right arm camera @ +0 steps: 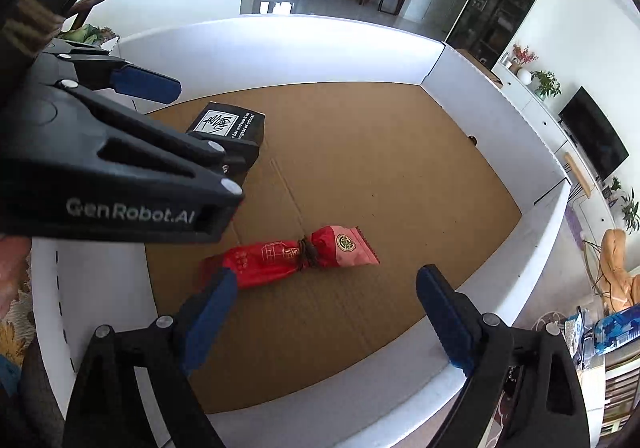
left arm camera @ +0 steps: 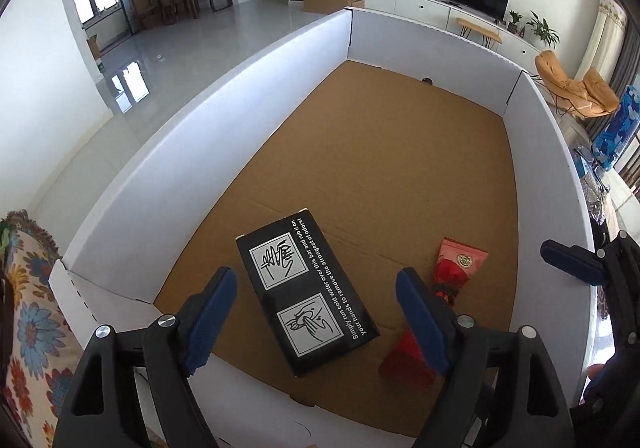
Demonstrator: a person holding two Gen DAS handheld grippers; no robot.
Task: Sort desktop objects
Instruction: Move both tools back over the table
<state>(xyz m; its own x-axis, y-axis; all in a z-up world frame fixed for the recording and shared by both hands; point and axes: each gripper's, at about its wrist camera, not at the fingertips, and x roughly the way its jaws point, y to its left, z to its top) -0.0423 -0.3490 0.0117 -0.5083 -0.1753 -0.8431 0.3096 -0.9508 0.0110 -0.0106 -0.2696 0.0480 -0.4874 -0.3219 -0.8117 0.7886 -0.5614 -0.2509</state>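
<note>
Both jaws gape, nothing gripped: the left hand-held gripper hangs over the flat black printed carton, the right hand-held gripper over the tied red foil packet, both lying inside the white-walled cardboard tray. Risk: crowded grippers could collide, or the slick foil could slip.
</note>
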